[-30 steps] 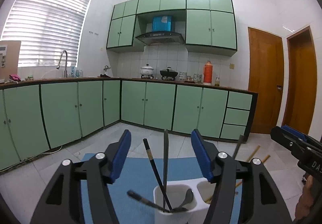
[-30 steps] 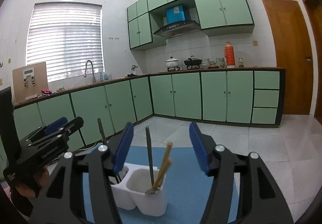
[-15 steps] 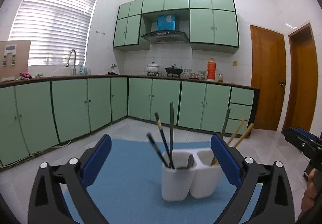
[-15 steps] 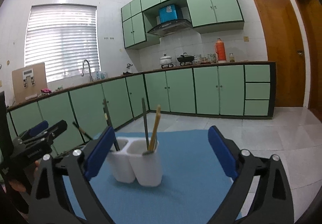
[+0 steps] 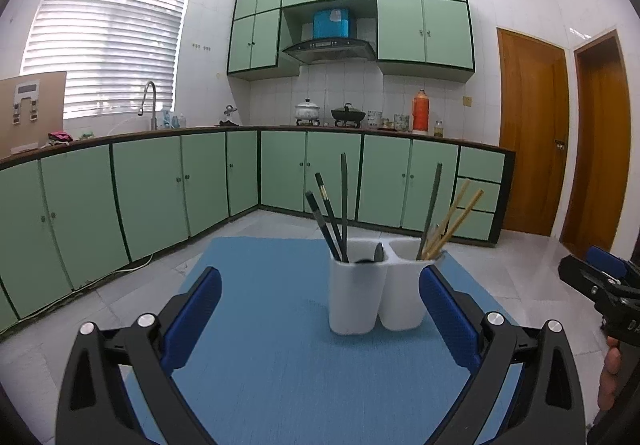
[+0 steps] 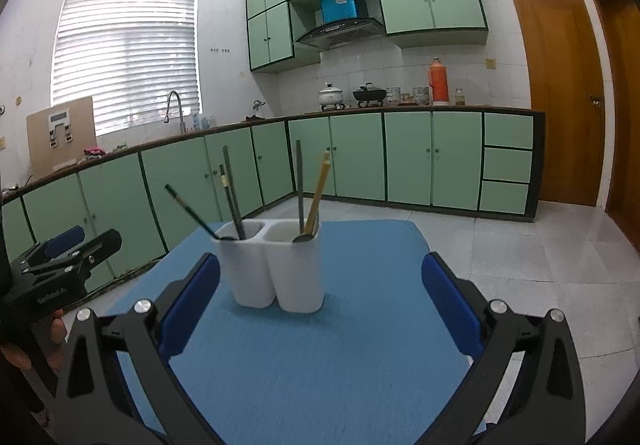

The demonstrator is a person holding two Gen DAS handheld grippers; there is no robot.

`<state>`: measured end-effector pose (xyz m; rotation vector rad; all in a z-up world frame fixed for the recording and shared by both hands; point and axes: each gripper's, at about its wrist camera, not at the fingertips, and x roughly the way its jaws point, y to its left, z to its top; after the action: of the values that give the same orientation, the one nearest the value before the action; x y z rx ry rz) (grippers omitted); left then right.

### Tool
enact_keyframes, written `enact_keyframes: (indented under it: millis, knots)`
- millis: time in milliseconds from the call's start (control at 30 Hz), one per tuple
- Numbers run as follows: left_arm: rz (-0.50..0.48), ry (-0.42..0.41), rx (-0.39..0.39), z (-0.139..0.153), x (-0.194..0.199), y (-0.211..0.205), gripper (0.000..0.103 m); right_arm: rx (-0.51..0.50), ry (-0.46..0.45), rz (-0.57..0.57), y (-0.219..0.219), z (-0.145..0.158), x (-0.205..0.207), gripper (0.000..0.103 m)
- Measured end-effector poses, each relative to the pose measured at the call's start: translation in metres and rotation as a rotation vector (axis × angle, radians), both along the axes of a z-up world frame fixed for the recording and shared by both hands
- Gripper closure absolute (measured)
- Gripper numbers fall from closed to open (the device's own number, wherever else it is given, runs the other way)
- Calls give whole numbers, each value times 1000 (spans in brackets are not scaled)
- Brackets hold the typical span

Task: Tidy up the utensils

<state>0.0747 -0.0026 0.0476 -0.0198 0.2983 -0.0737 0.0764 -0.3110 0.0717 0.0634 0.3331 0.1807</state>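
Observation:
A white two-compartment holder (image 5: 374, 297) (image 6: 276, 273) stands on a blue mat (image 5: 280, 373) (image 6: 360, 373). Dark chopsticks (image 5: 326, 215) (image 6: 230, 189) and a dark spoon lean in its left cup. Wooden chopsticks (image 5: 454, 219) (image 6: 318, 193) and a grey handle (image 6: 299, 181) stand in the right cup. My left gripper (image 5: 320, 285) is open, a short way back from the holder, nothing between its pads. My right gripper (image 6: 320, 273) is also back from it, jaws opening wide with nothing between them. Each gripper shows at the other view's edge (image 5: 596, 285) (image 6: 64, 261).
Beyond the mat's far edge the tiled floor runs to green base cabinets (image 5: 312, 173). Their counter carries pots and an orange flask (image 5: 420, 111). Wooden doors (image 5: 532, 133) stand at the right. A hand (image 5: 610, 373) holds the right gripper.
Both grippers have drawn back from above the holder and their jaws have spread wide. The utensils that stood between the fingers now stand free in the cups.

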Motion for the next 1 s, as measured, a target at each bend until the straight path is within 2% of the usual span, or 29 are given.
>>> enact_keyframes:
  millis: [433, 1000]
  knots:
    - [-7, 44, 26, 0, -39, -9, 6, 10, 36, 44, 12, 7, -31, 5]
    - [-23, 81, 27, 18, -56, -12, 6, -17, 104, 65, 28, 16, -39, 5]
